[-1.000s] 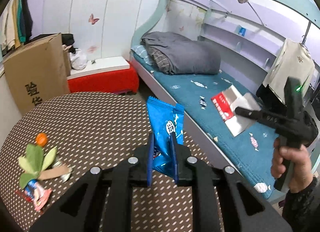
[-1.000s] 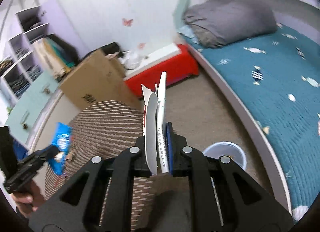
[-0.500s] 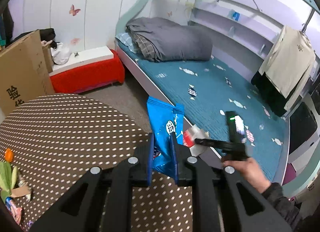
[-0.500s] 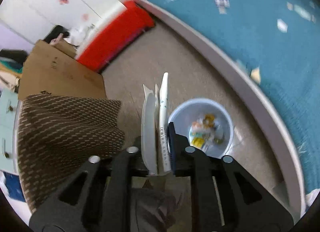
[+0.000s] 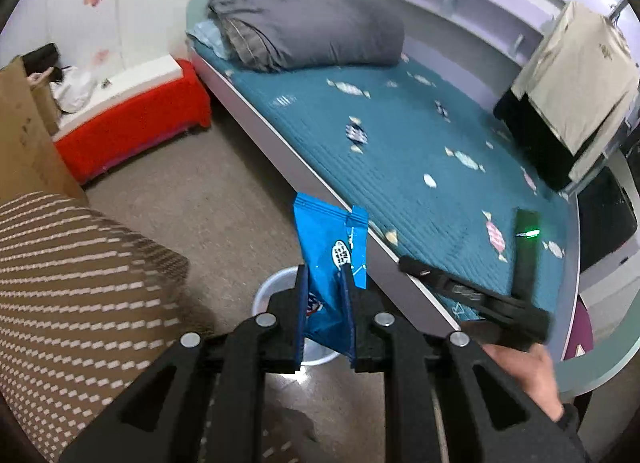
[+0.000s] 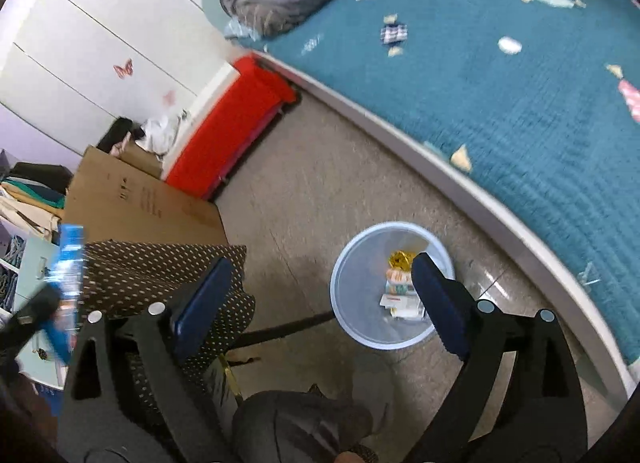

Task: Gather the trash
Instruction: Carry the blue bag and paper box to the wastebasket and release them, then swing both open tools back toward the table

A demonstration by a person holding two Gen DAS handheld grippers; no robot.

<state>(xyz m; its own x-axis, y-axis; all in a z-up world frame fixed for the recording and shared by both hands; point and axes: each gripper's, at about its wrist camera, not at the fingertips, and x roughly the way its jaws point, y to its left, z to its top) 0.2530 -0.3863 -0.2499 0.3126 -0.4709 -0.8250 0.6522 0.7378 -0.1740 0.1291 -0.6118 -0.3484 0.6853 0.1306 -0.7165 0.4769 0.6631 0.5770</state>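
Left wrist view: left gripper is clamped on a blue snack wrapper, which stands upright between the pads and sticks out well above them. Directly behind and below the wrapper sits the pale blue trash bin on the floor, mostly hidden by the gripper and wrapper, contents not visible from here. Bin is between the dotted brown table and the bed. Right gripper comes in from the right, held in a hand, above the bed edge; jaw state not readable in this view. Right wrist view: right gripper has just been opening, jaws now wide apart, nothing between the blue pads. Trash bin sits on the floor beside the bed frame, partly behind the right finger. Inside it: a white and red flat carton at the bottom, a gold crumpled wrapper and a small orange-white packet above it. Left gripper with the blue wrapper shows blurred at the left edge, over the table. Cardboard box stands behind the table, contents not visible.
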